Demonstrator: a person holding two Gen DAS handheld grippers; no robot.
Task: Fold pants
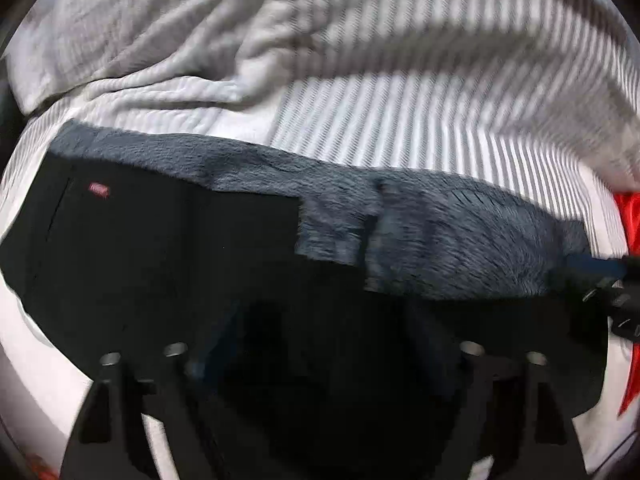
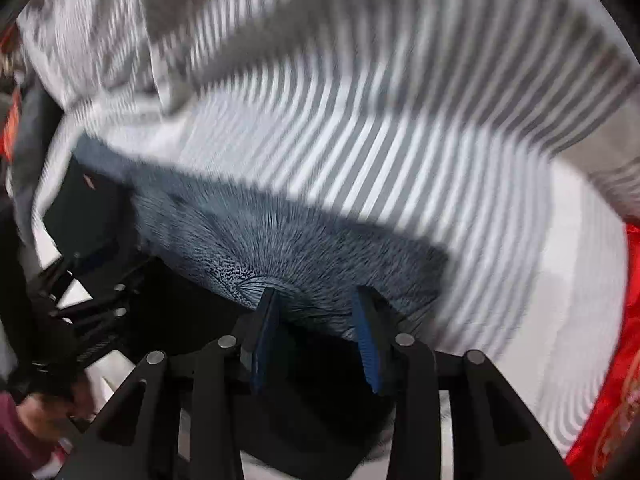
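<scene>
Pants [image 1: 168, 248] are lying flat across a striped bedsheet [image 1: 400, 120], black on the outside with a grey fleecy lining [image 1: 460, 248] showing along the far edge where the fabric is turned over. A small red label [image 1: 99, 190] is sitting on the black side toward the left. I am holding tongs in each hand, both pointing down at the cloth. My left gripper [image 1: 324, 392] is hovering over the black fabric; its tips are lost against the dark cloth, but the arms are standing far apart, so I am reading it as wide and empty. My right gripper [image 2: 316, 320] is standing half open over the fleecy edge, its blue pads [image 2: 368, 340] parted with lining visible between them and not pinching anything. From the right wrist view the left gripper [image 2: 92, 300] is sitting off to the left, over the black part. A rumpled pale blanket [image 1: 140, 32] is lying beyond the pants, and something bright red [image 2: 612, 360] is edging the bed on the right. I am judging the pants soft, thick and floppy, fairly light, with a plush lining that grips rather than slides. I am thinking the best hold is at the doubled outer edge, one corner per gripper, pinching through every layer.
</scene>
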